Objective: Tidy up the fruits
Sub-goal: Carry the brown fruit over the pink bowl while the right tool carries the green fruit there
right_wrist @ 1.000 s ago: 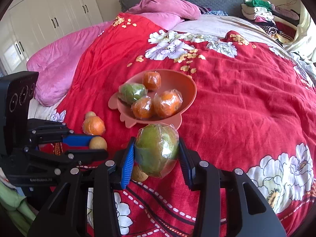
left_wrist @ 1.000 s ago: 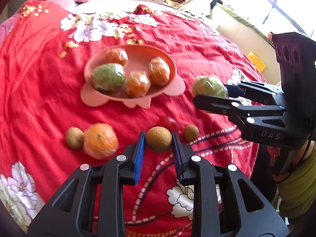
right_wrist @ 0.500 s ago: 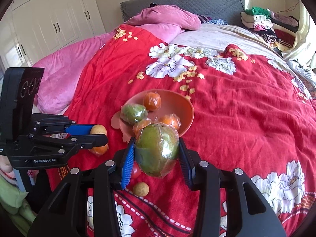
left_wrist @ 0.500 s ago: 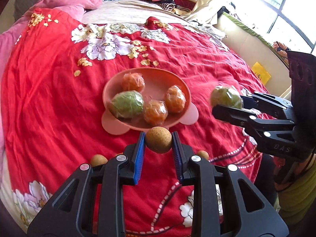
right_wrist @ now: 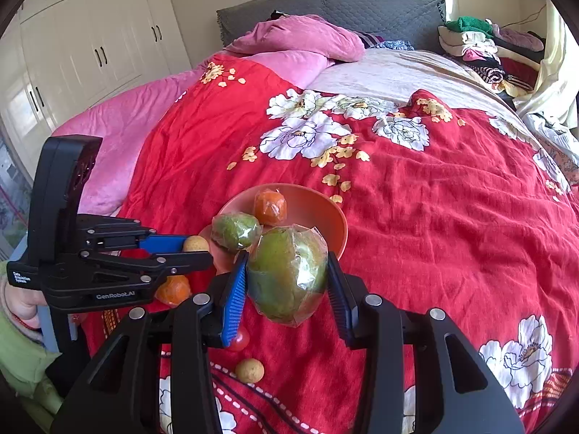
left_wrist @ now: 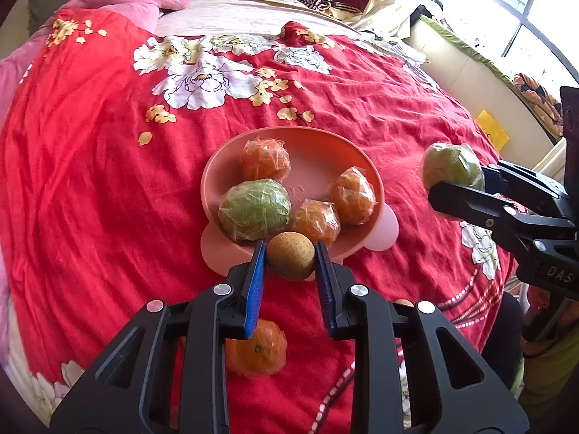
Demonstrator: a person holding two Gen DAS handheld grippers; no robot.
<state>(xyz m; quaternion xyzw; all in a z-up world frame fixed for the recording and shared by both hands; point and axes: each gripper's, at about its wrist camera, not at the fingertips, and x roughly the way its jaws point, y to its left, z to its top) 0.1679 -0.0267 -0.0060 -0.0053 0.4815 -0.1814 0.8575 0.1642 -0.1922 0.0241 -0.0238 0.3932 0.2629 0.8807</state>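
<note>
Bedroom setting: work surface is a bed under a red floral bedspread (left_wrist: 90, 181), grey headboard (right_wrist: 362, 14) and white wardrobe doors (right_wrist: 90, 43) behind it. Left gripper (left_wrist: 290, 258) has its blue pads pinching a small round brown fruit (left_wrist: 290, 260), carried in the air at the near rim of the pink bowl (left_wrist: 315, 148). Right gripper (right_wrist: 287, 282) is clamped on a large green fruit in clear wrap (right_wrist: 287, 275), also off the bedspread, at the bowl's near edge in the right wrist view and off to the bowl's right side in the left wrist view. Bowl contents: one wrapped green fruit (left_wrist: 255, 209) at the near left, three wrapped oranges (left_wrist: 266, 159) around it. On the bedspread on the near side of the bowl: one wrapped orange (left_wrist: 257, 350), one small red fruit (right_wrist: 240, 340) partly hidden by the right gripper's finger, one small brown fruit (right_wrist: 249, 370). A pink pillow (right_wrist: 296, 39) lies well beyond the bowl, by the headboard; folded clothes (right_wrist: 470, 43) are stacked at the far right corner.
</note>
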